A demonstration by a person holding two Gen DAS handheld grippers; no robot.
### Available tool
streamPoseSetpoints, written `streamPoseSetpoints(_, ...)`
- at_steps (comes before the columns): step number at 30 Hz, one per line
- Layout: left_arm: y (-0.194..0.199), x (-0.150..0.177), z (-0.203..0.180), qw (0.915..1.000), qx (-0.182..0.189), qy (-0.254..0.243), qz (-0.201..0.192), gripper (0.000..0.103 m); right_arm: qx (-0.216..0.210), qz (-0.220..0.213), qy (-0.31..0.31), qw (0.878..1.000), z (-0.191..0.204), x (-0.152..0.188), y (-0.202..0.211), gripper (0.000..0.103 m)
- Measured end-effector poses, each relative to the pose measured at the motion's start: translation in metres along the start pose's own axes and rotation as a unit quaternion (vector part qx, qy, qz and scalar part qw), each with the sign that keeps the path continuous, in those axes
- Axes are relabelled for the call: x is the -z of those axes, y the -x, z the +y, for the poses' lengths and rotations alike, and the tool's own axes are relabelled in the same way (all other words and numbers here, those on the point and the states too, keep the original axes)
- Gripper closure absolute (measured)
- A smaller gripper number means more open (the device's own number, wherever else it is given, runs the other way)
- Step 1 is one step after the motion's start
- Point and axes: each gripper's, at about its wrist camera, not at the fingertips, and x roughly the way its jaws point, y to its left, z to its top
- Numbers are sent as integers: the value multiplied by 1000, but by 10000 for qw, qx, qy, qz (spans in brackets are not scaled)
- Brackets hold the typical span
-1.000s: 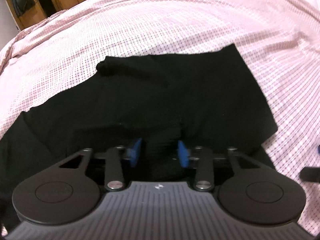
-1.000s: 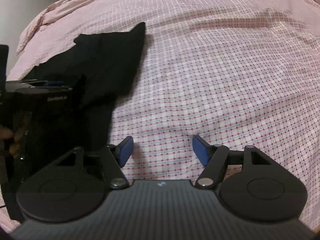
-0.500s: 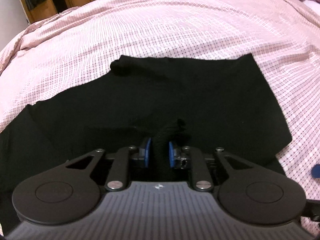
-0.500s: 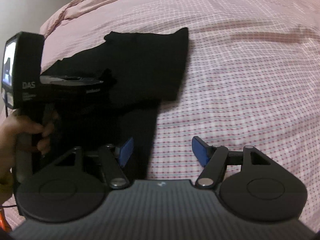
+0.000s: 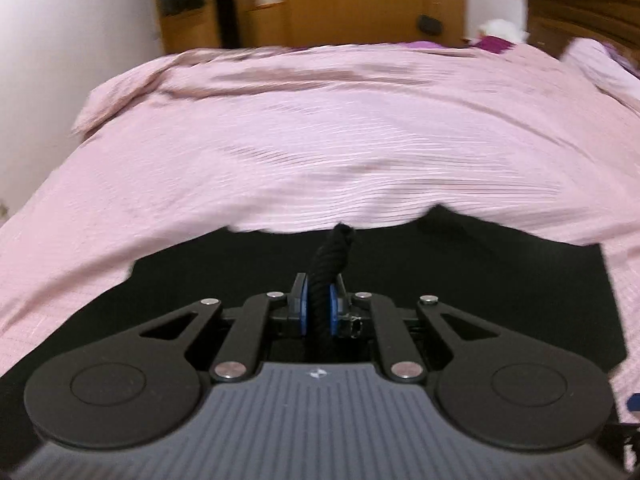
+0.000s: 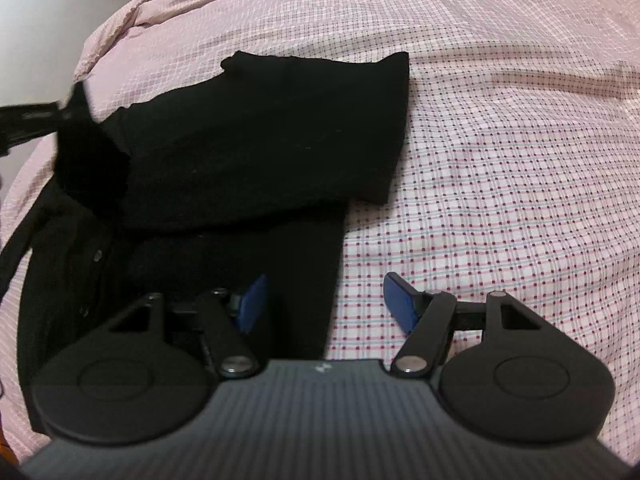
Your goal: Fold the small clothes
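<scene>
Your left gripper (image 5: 318,312) has just been closing and pinches the garment (image 6: 260,152) bunch at lower centre to fold it; your right gripper (image 6: 324,304) gapes empty.

Your left wrist view is motion-smeared under soft indoor light; right view sharper, fisheye-bent edges, black garment (image 6: 260,140) detail lost.

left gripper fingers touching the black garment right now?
Touching. Left wrist view: the left gripper fingers pinch a bunched fold of the black garment, no gap visible.
</scene>
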Motion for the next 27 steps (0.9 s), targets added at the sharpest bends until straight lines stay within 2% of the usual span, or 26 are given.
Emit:
streamPoseSetpoints(7, -2, 19, 61, 9986, -393, 271, 215, 91, 153, 57, 79, 9998, 3, -3, -3, 37)
streamPoseSetpoints(9, 1, 25, 73, 9983, -381, 376, 239, 91, 209, 92, 97, 9997, 4, -3, -4, 37)
streamPoseSetpoints(12, 16, 27, 91, 9970, -87, 757, 98, 91, 261, 101, 139, 9995, 8, -3, -3, 37)
streamPoseSetpoints(15, 28, 22, 99, 9969, -148, 767, -131, 91, 246, 97, 150, 9995, 12, -3, -4, 37)
streamPoseSetpoints(17, 27, 21, 104, 9969, -223, 733, -150, 91, 303, 64, 193, 9993, 17, -2, -7, 37)
streamPoseSetpoints(21, 17, 29, 112, 9954, -299, 903, 83, 91, 358, 27, 218, 9991, 21, -5, -9, 37)
streamPoseSetpoints(27, -2, 61, 133, 9892, -476, 1324, 407, 91, 272, -110, 128, 9995, 15, -20, 0, 37)
